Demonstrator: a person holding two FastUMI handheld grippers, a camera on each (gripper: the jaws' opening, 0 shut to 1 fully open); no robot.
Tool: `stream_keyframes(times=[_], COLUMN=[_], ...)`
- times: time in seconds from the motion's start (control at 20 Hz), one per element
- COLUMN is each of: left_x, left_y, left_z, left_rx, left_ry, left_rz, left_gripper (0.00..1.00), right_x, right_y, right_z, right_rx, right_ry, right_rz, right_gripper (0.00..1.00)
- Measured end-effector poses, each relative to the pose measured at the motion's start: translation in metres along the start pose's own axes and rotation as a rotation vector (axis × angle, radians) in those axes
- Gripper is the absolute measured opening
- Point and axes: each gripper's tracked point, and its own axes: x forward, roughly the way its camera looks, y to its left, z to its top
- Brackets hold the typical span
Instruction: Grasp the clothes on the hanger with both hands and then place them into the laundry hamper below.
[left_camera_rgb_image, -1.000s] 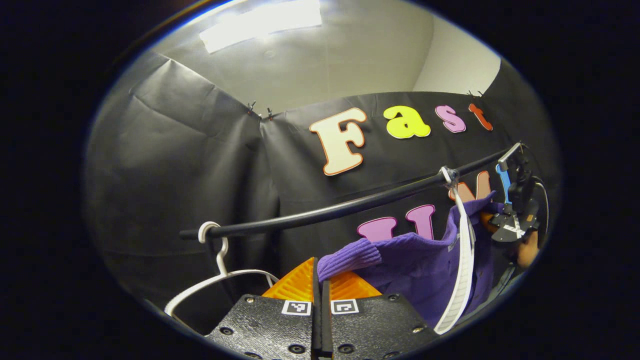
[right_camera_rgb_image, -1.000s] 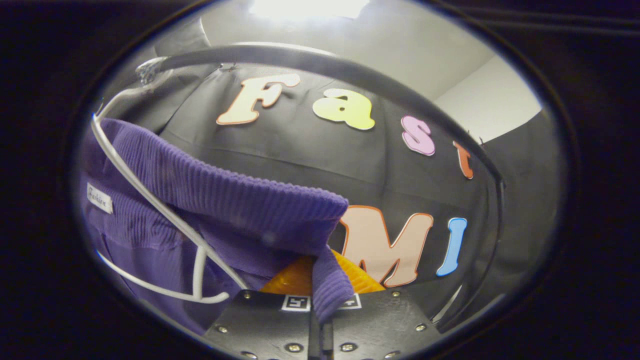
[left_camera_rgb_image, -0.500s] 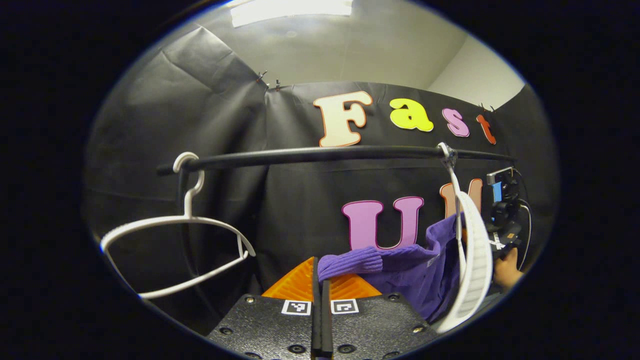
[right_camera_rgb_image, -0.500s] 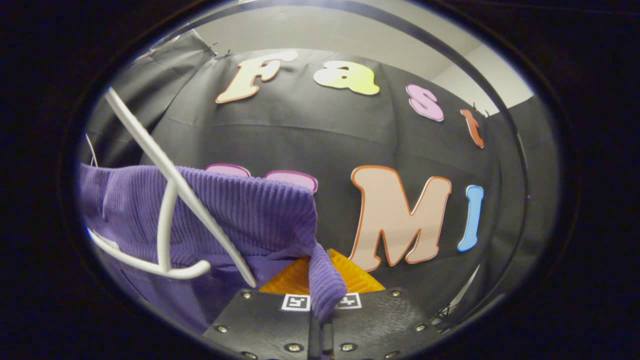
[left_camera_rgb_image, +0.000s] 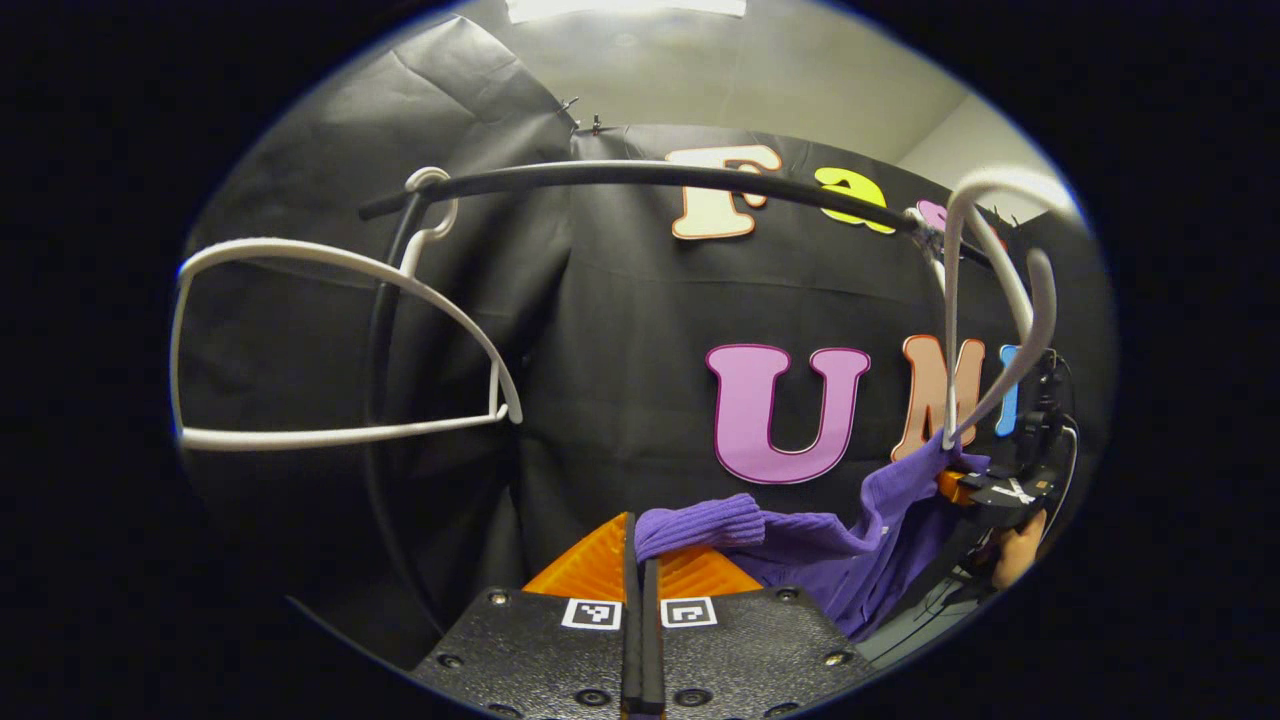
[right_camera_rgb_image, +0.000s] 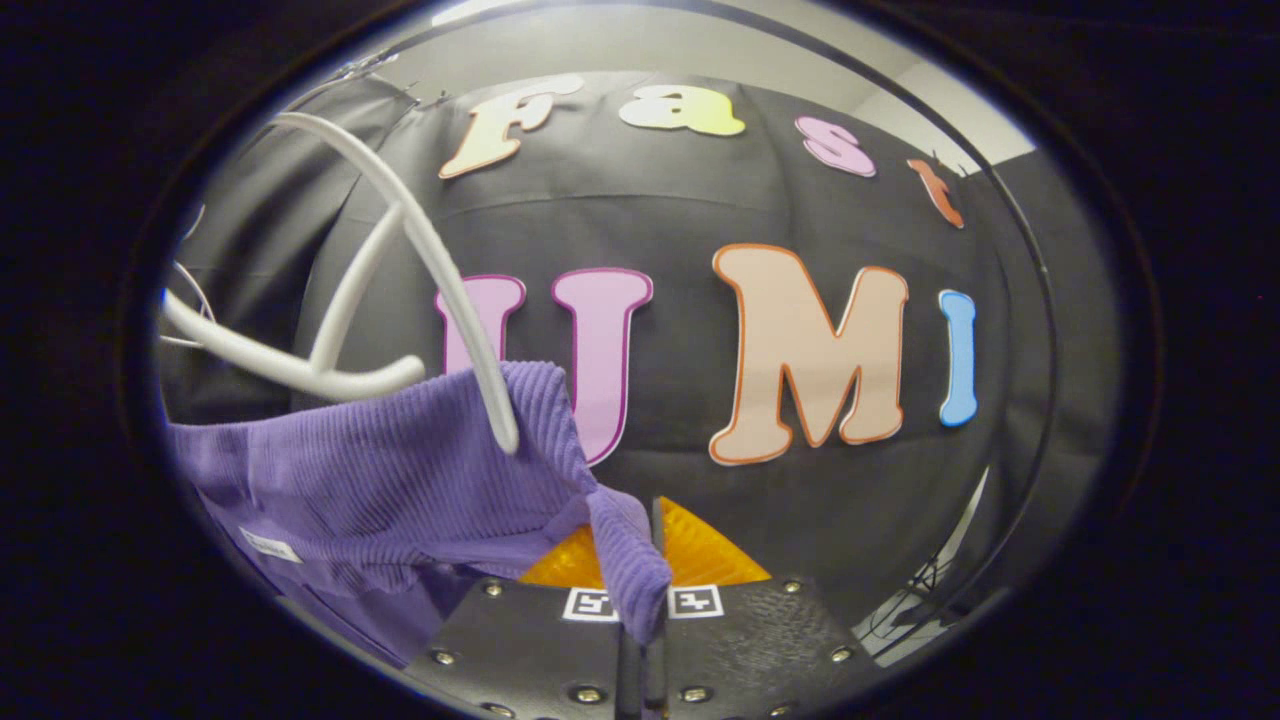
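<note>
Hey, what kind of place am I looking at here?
Likely a staged recording booth set up as a laundry corner: black cloth walls, a clothes rail with white hangers, and a purple sweater being pulled down.

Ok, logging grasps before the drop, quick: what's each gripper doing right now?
Left gripper: shut on the purple sweater.
Right gripper: shut on the purple sweater too, near the white hanger.
</note>
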Motion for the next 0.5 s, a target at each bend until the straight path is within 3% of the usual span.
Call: stream_keyframes(times=[0.25, 0.5], left_x=[-0.007, -0.025], left_y=[0.004, 0.007], left_z=[-0.055, -0.086], left_rx=[-0.027, 0.030], left_ry=[0.067, 0.057], left_rz=[0.023, 0.059], left_gripper=[0.00, 0.00], right_x=[-0.022, -0.067], right_y=[0.007, 0.010], right_z=[-0.069, -0.093], right_rx=[0.064, 0.061], right_ry=[0.099, 0.083], right_rz=[0.022, 0.003], right_gripper=[0.05, 0.06])
